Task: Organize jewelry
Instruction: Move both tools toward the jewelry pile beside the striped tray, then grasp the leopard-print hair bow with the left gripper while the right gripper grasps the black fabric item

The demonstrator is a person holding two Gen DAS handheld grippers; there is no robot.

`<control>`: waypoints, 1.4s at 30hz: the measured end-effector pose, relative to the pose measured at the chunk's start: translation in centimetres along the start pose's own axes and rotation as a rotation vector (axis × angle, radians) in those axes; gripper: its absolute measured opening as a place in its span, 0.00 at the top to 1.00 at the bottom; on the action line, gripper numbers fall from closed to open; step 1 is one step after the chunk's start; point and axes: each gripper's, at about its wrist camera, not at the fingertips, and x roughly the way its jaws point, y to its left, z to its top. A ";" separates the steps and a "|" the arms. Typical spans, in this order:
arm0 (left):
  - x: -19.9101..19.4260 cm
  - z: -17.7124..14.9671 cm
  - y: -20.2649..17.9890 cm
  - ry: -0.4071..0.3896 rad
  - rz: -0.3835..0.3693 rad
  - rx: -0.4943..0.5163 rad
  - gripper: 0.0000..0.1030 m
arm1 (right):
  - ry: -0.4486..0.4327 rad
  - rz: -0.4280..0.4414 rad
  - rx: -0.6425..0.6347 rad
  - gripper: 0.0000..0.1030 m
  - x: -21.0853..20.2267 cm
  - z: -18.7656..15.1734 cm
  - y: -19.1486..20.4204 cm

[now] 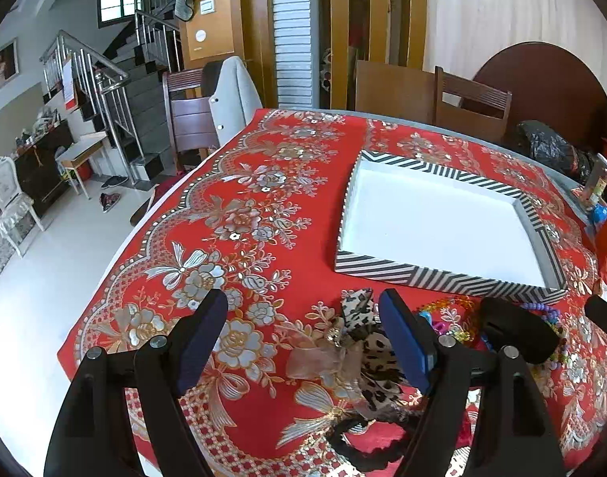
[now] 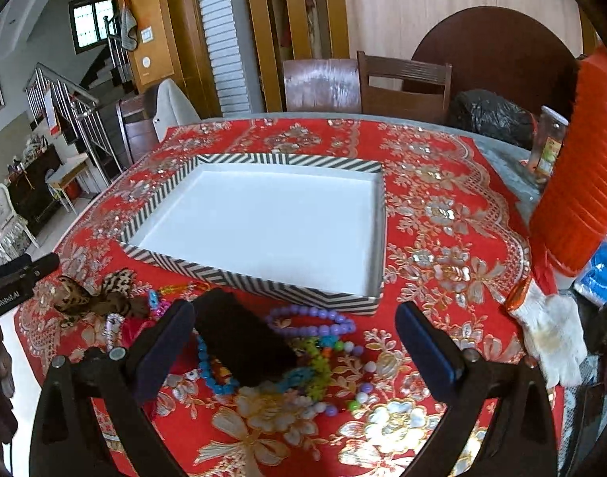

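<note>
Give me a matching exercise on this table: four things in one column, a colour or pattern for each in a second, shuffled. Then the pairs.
Things:
1. tray
2. bead bracelet
3. hair bow
4. glove

Looks:
A. leopard print
B. white with an orange cuff
C. black-and-white stripes outside, plain white inside
D. purple

Pairs: 1-C, 2-D, 3-A, 4-B

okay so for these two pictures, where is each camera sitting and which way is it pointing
Left wrist view: sits on the open left gripper, looking forward over the leopard-print fabric bow; its own two fingers show.
Right wrist view: sits on the open right gripper, above the purple bead bracelet; its own fingers show, plus the left gripper's tip.
Shared: the empty striped white tray and the black oblong case.
</note>
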 end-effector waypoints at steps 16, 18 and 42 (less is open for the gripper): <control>-0.3 -0.5 -0.7 0.015 -0.011 0.007 0.34 | 0.009 -0.030 -0.052 0.00 0.0 -0.3 0.9; -0.3 -0.5 -0.7 0.018 -0.011 0.010 0.34 | 0.012 -0.030 -0.055 0.00 0.0 -0.3 1.0; -0.5 -0.5 -1.3 0.013 -0.017 0.016 0.34 | -0.002 -0.020 -0.066 0.00 -0.2 -0.6 1.5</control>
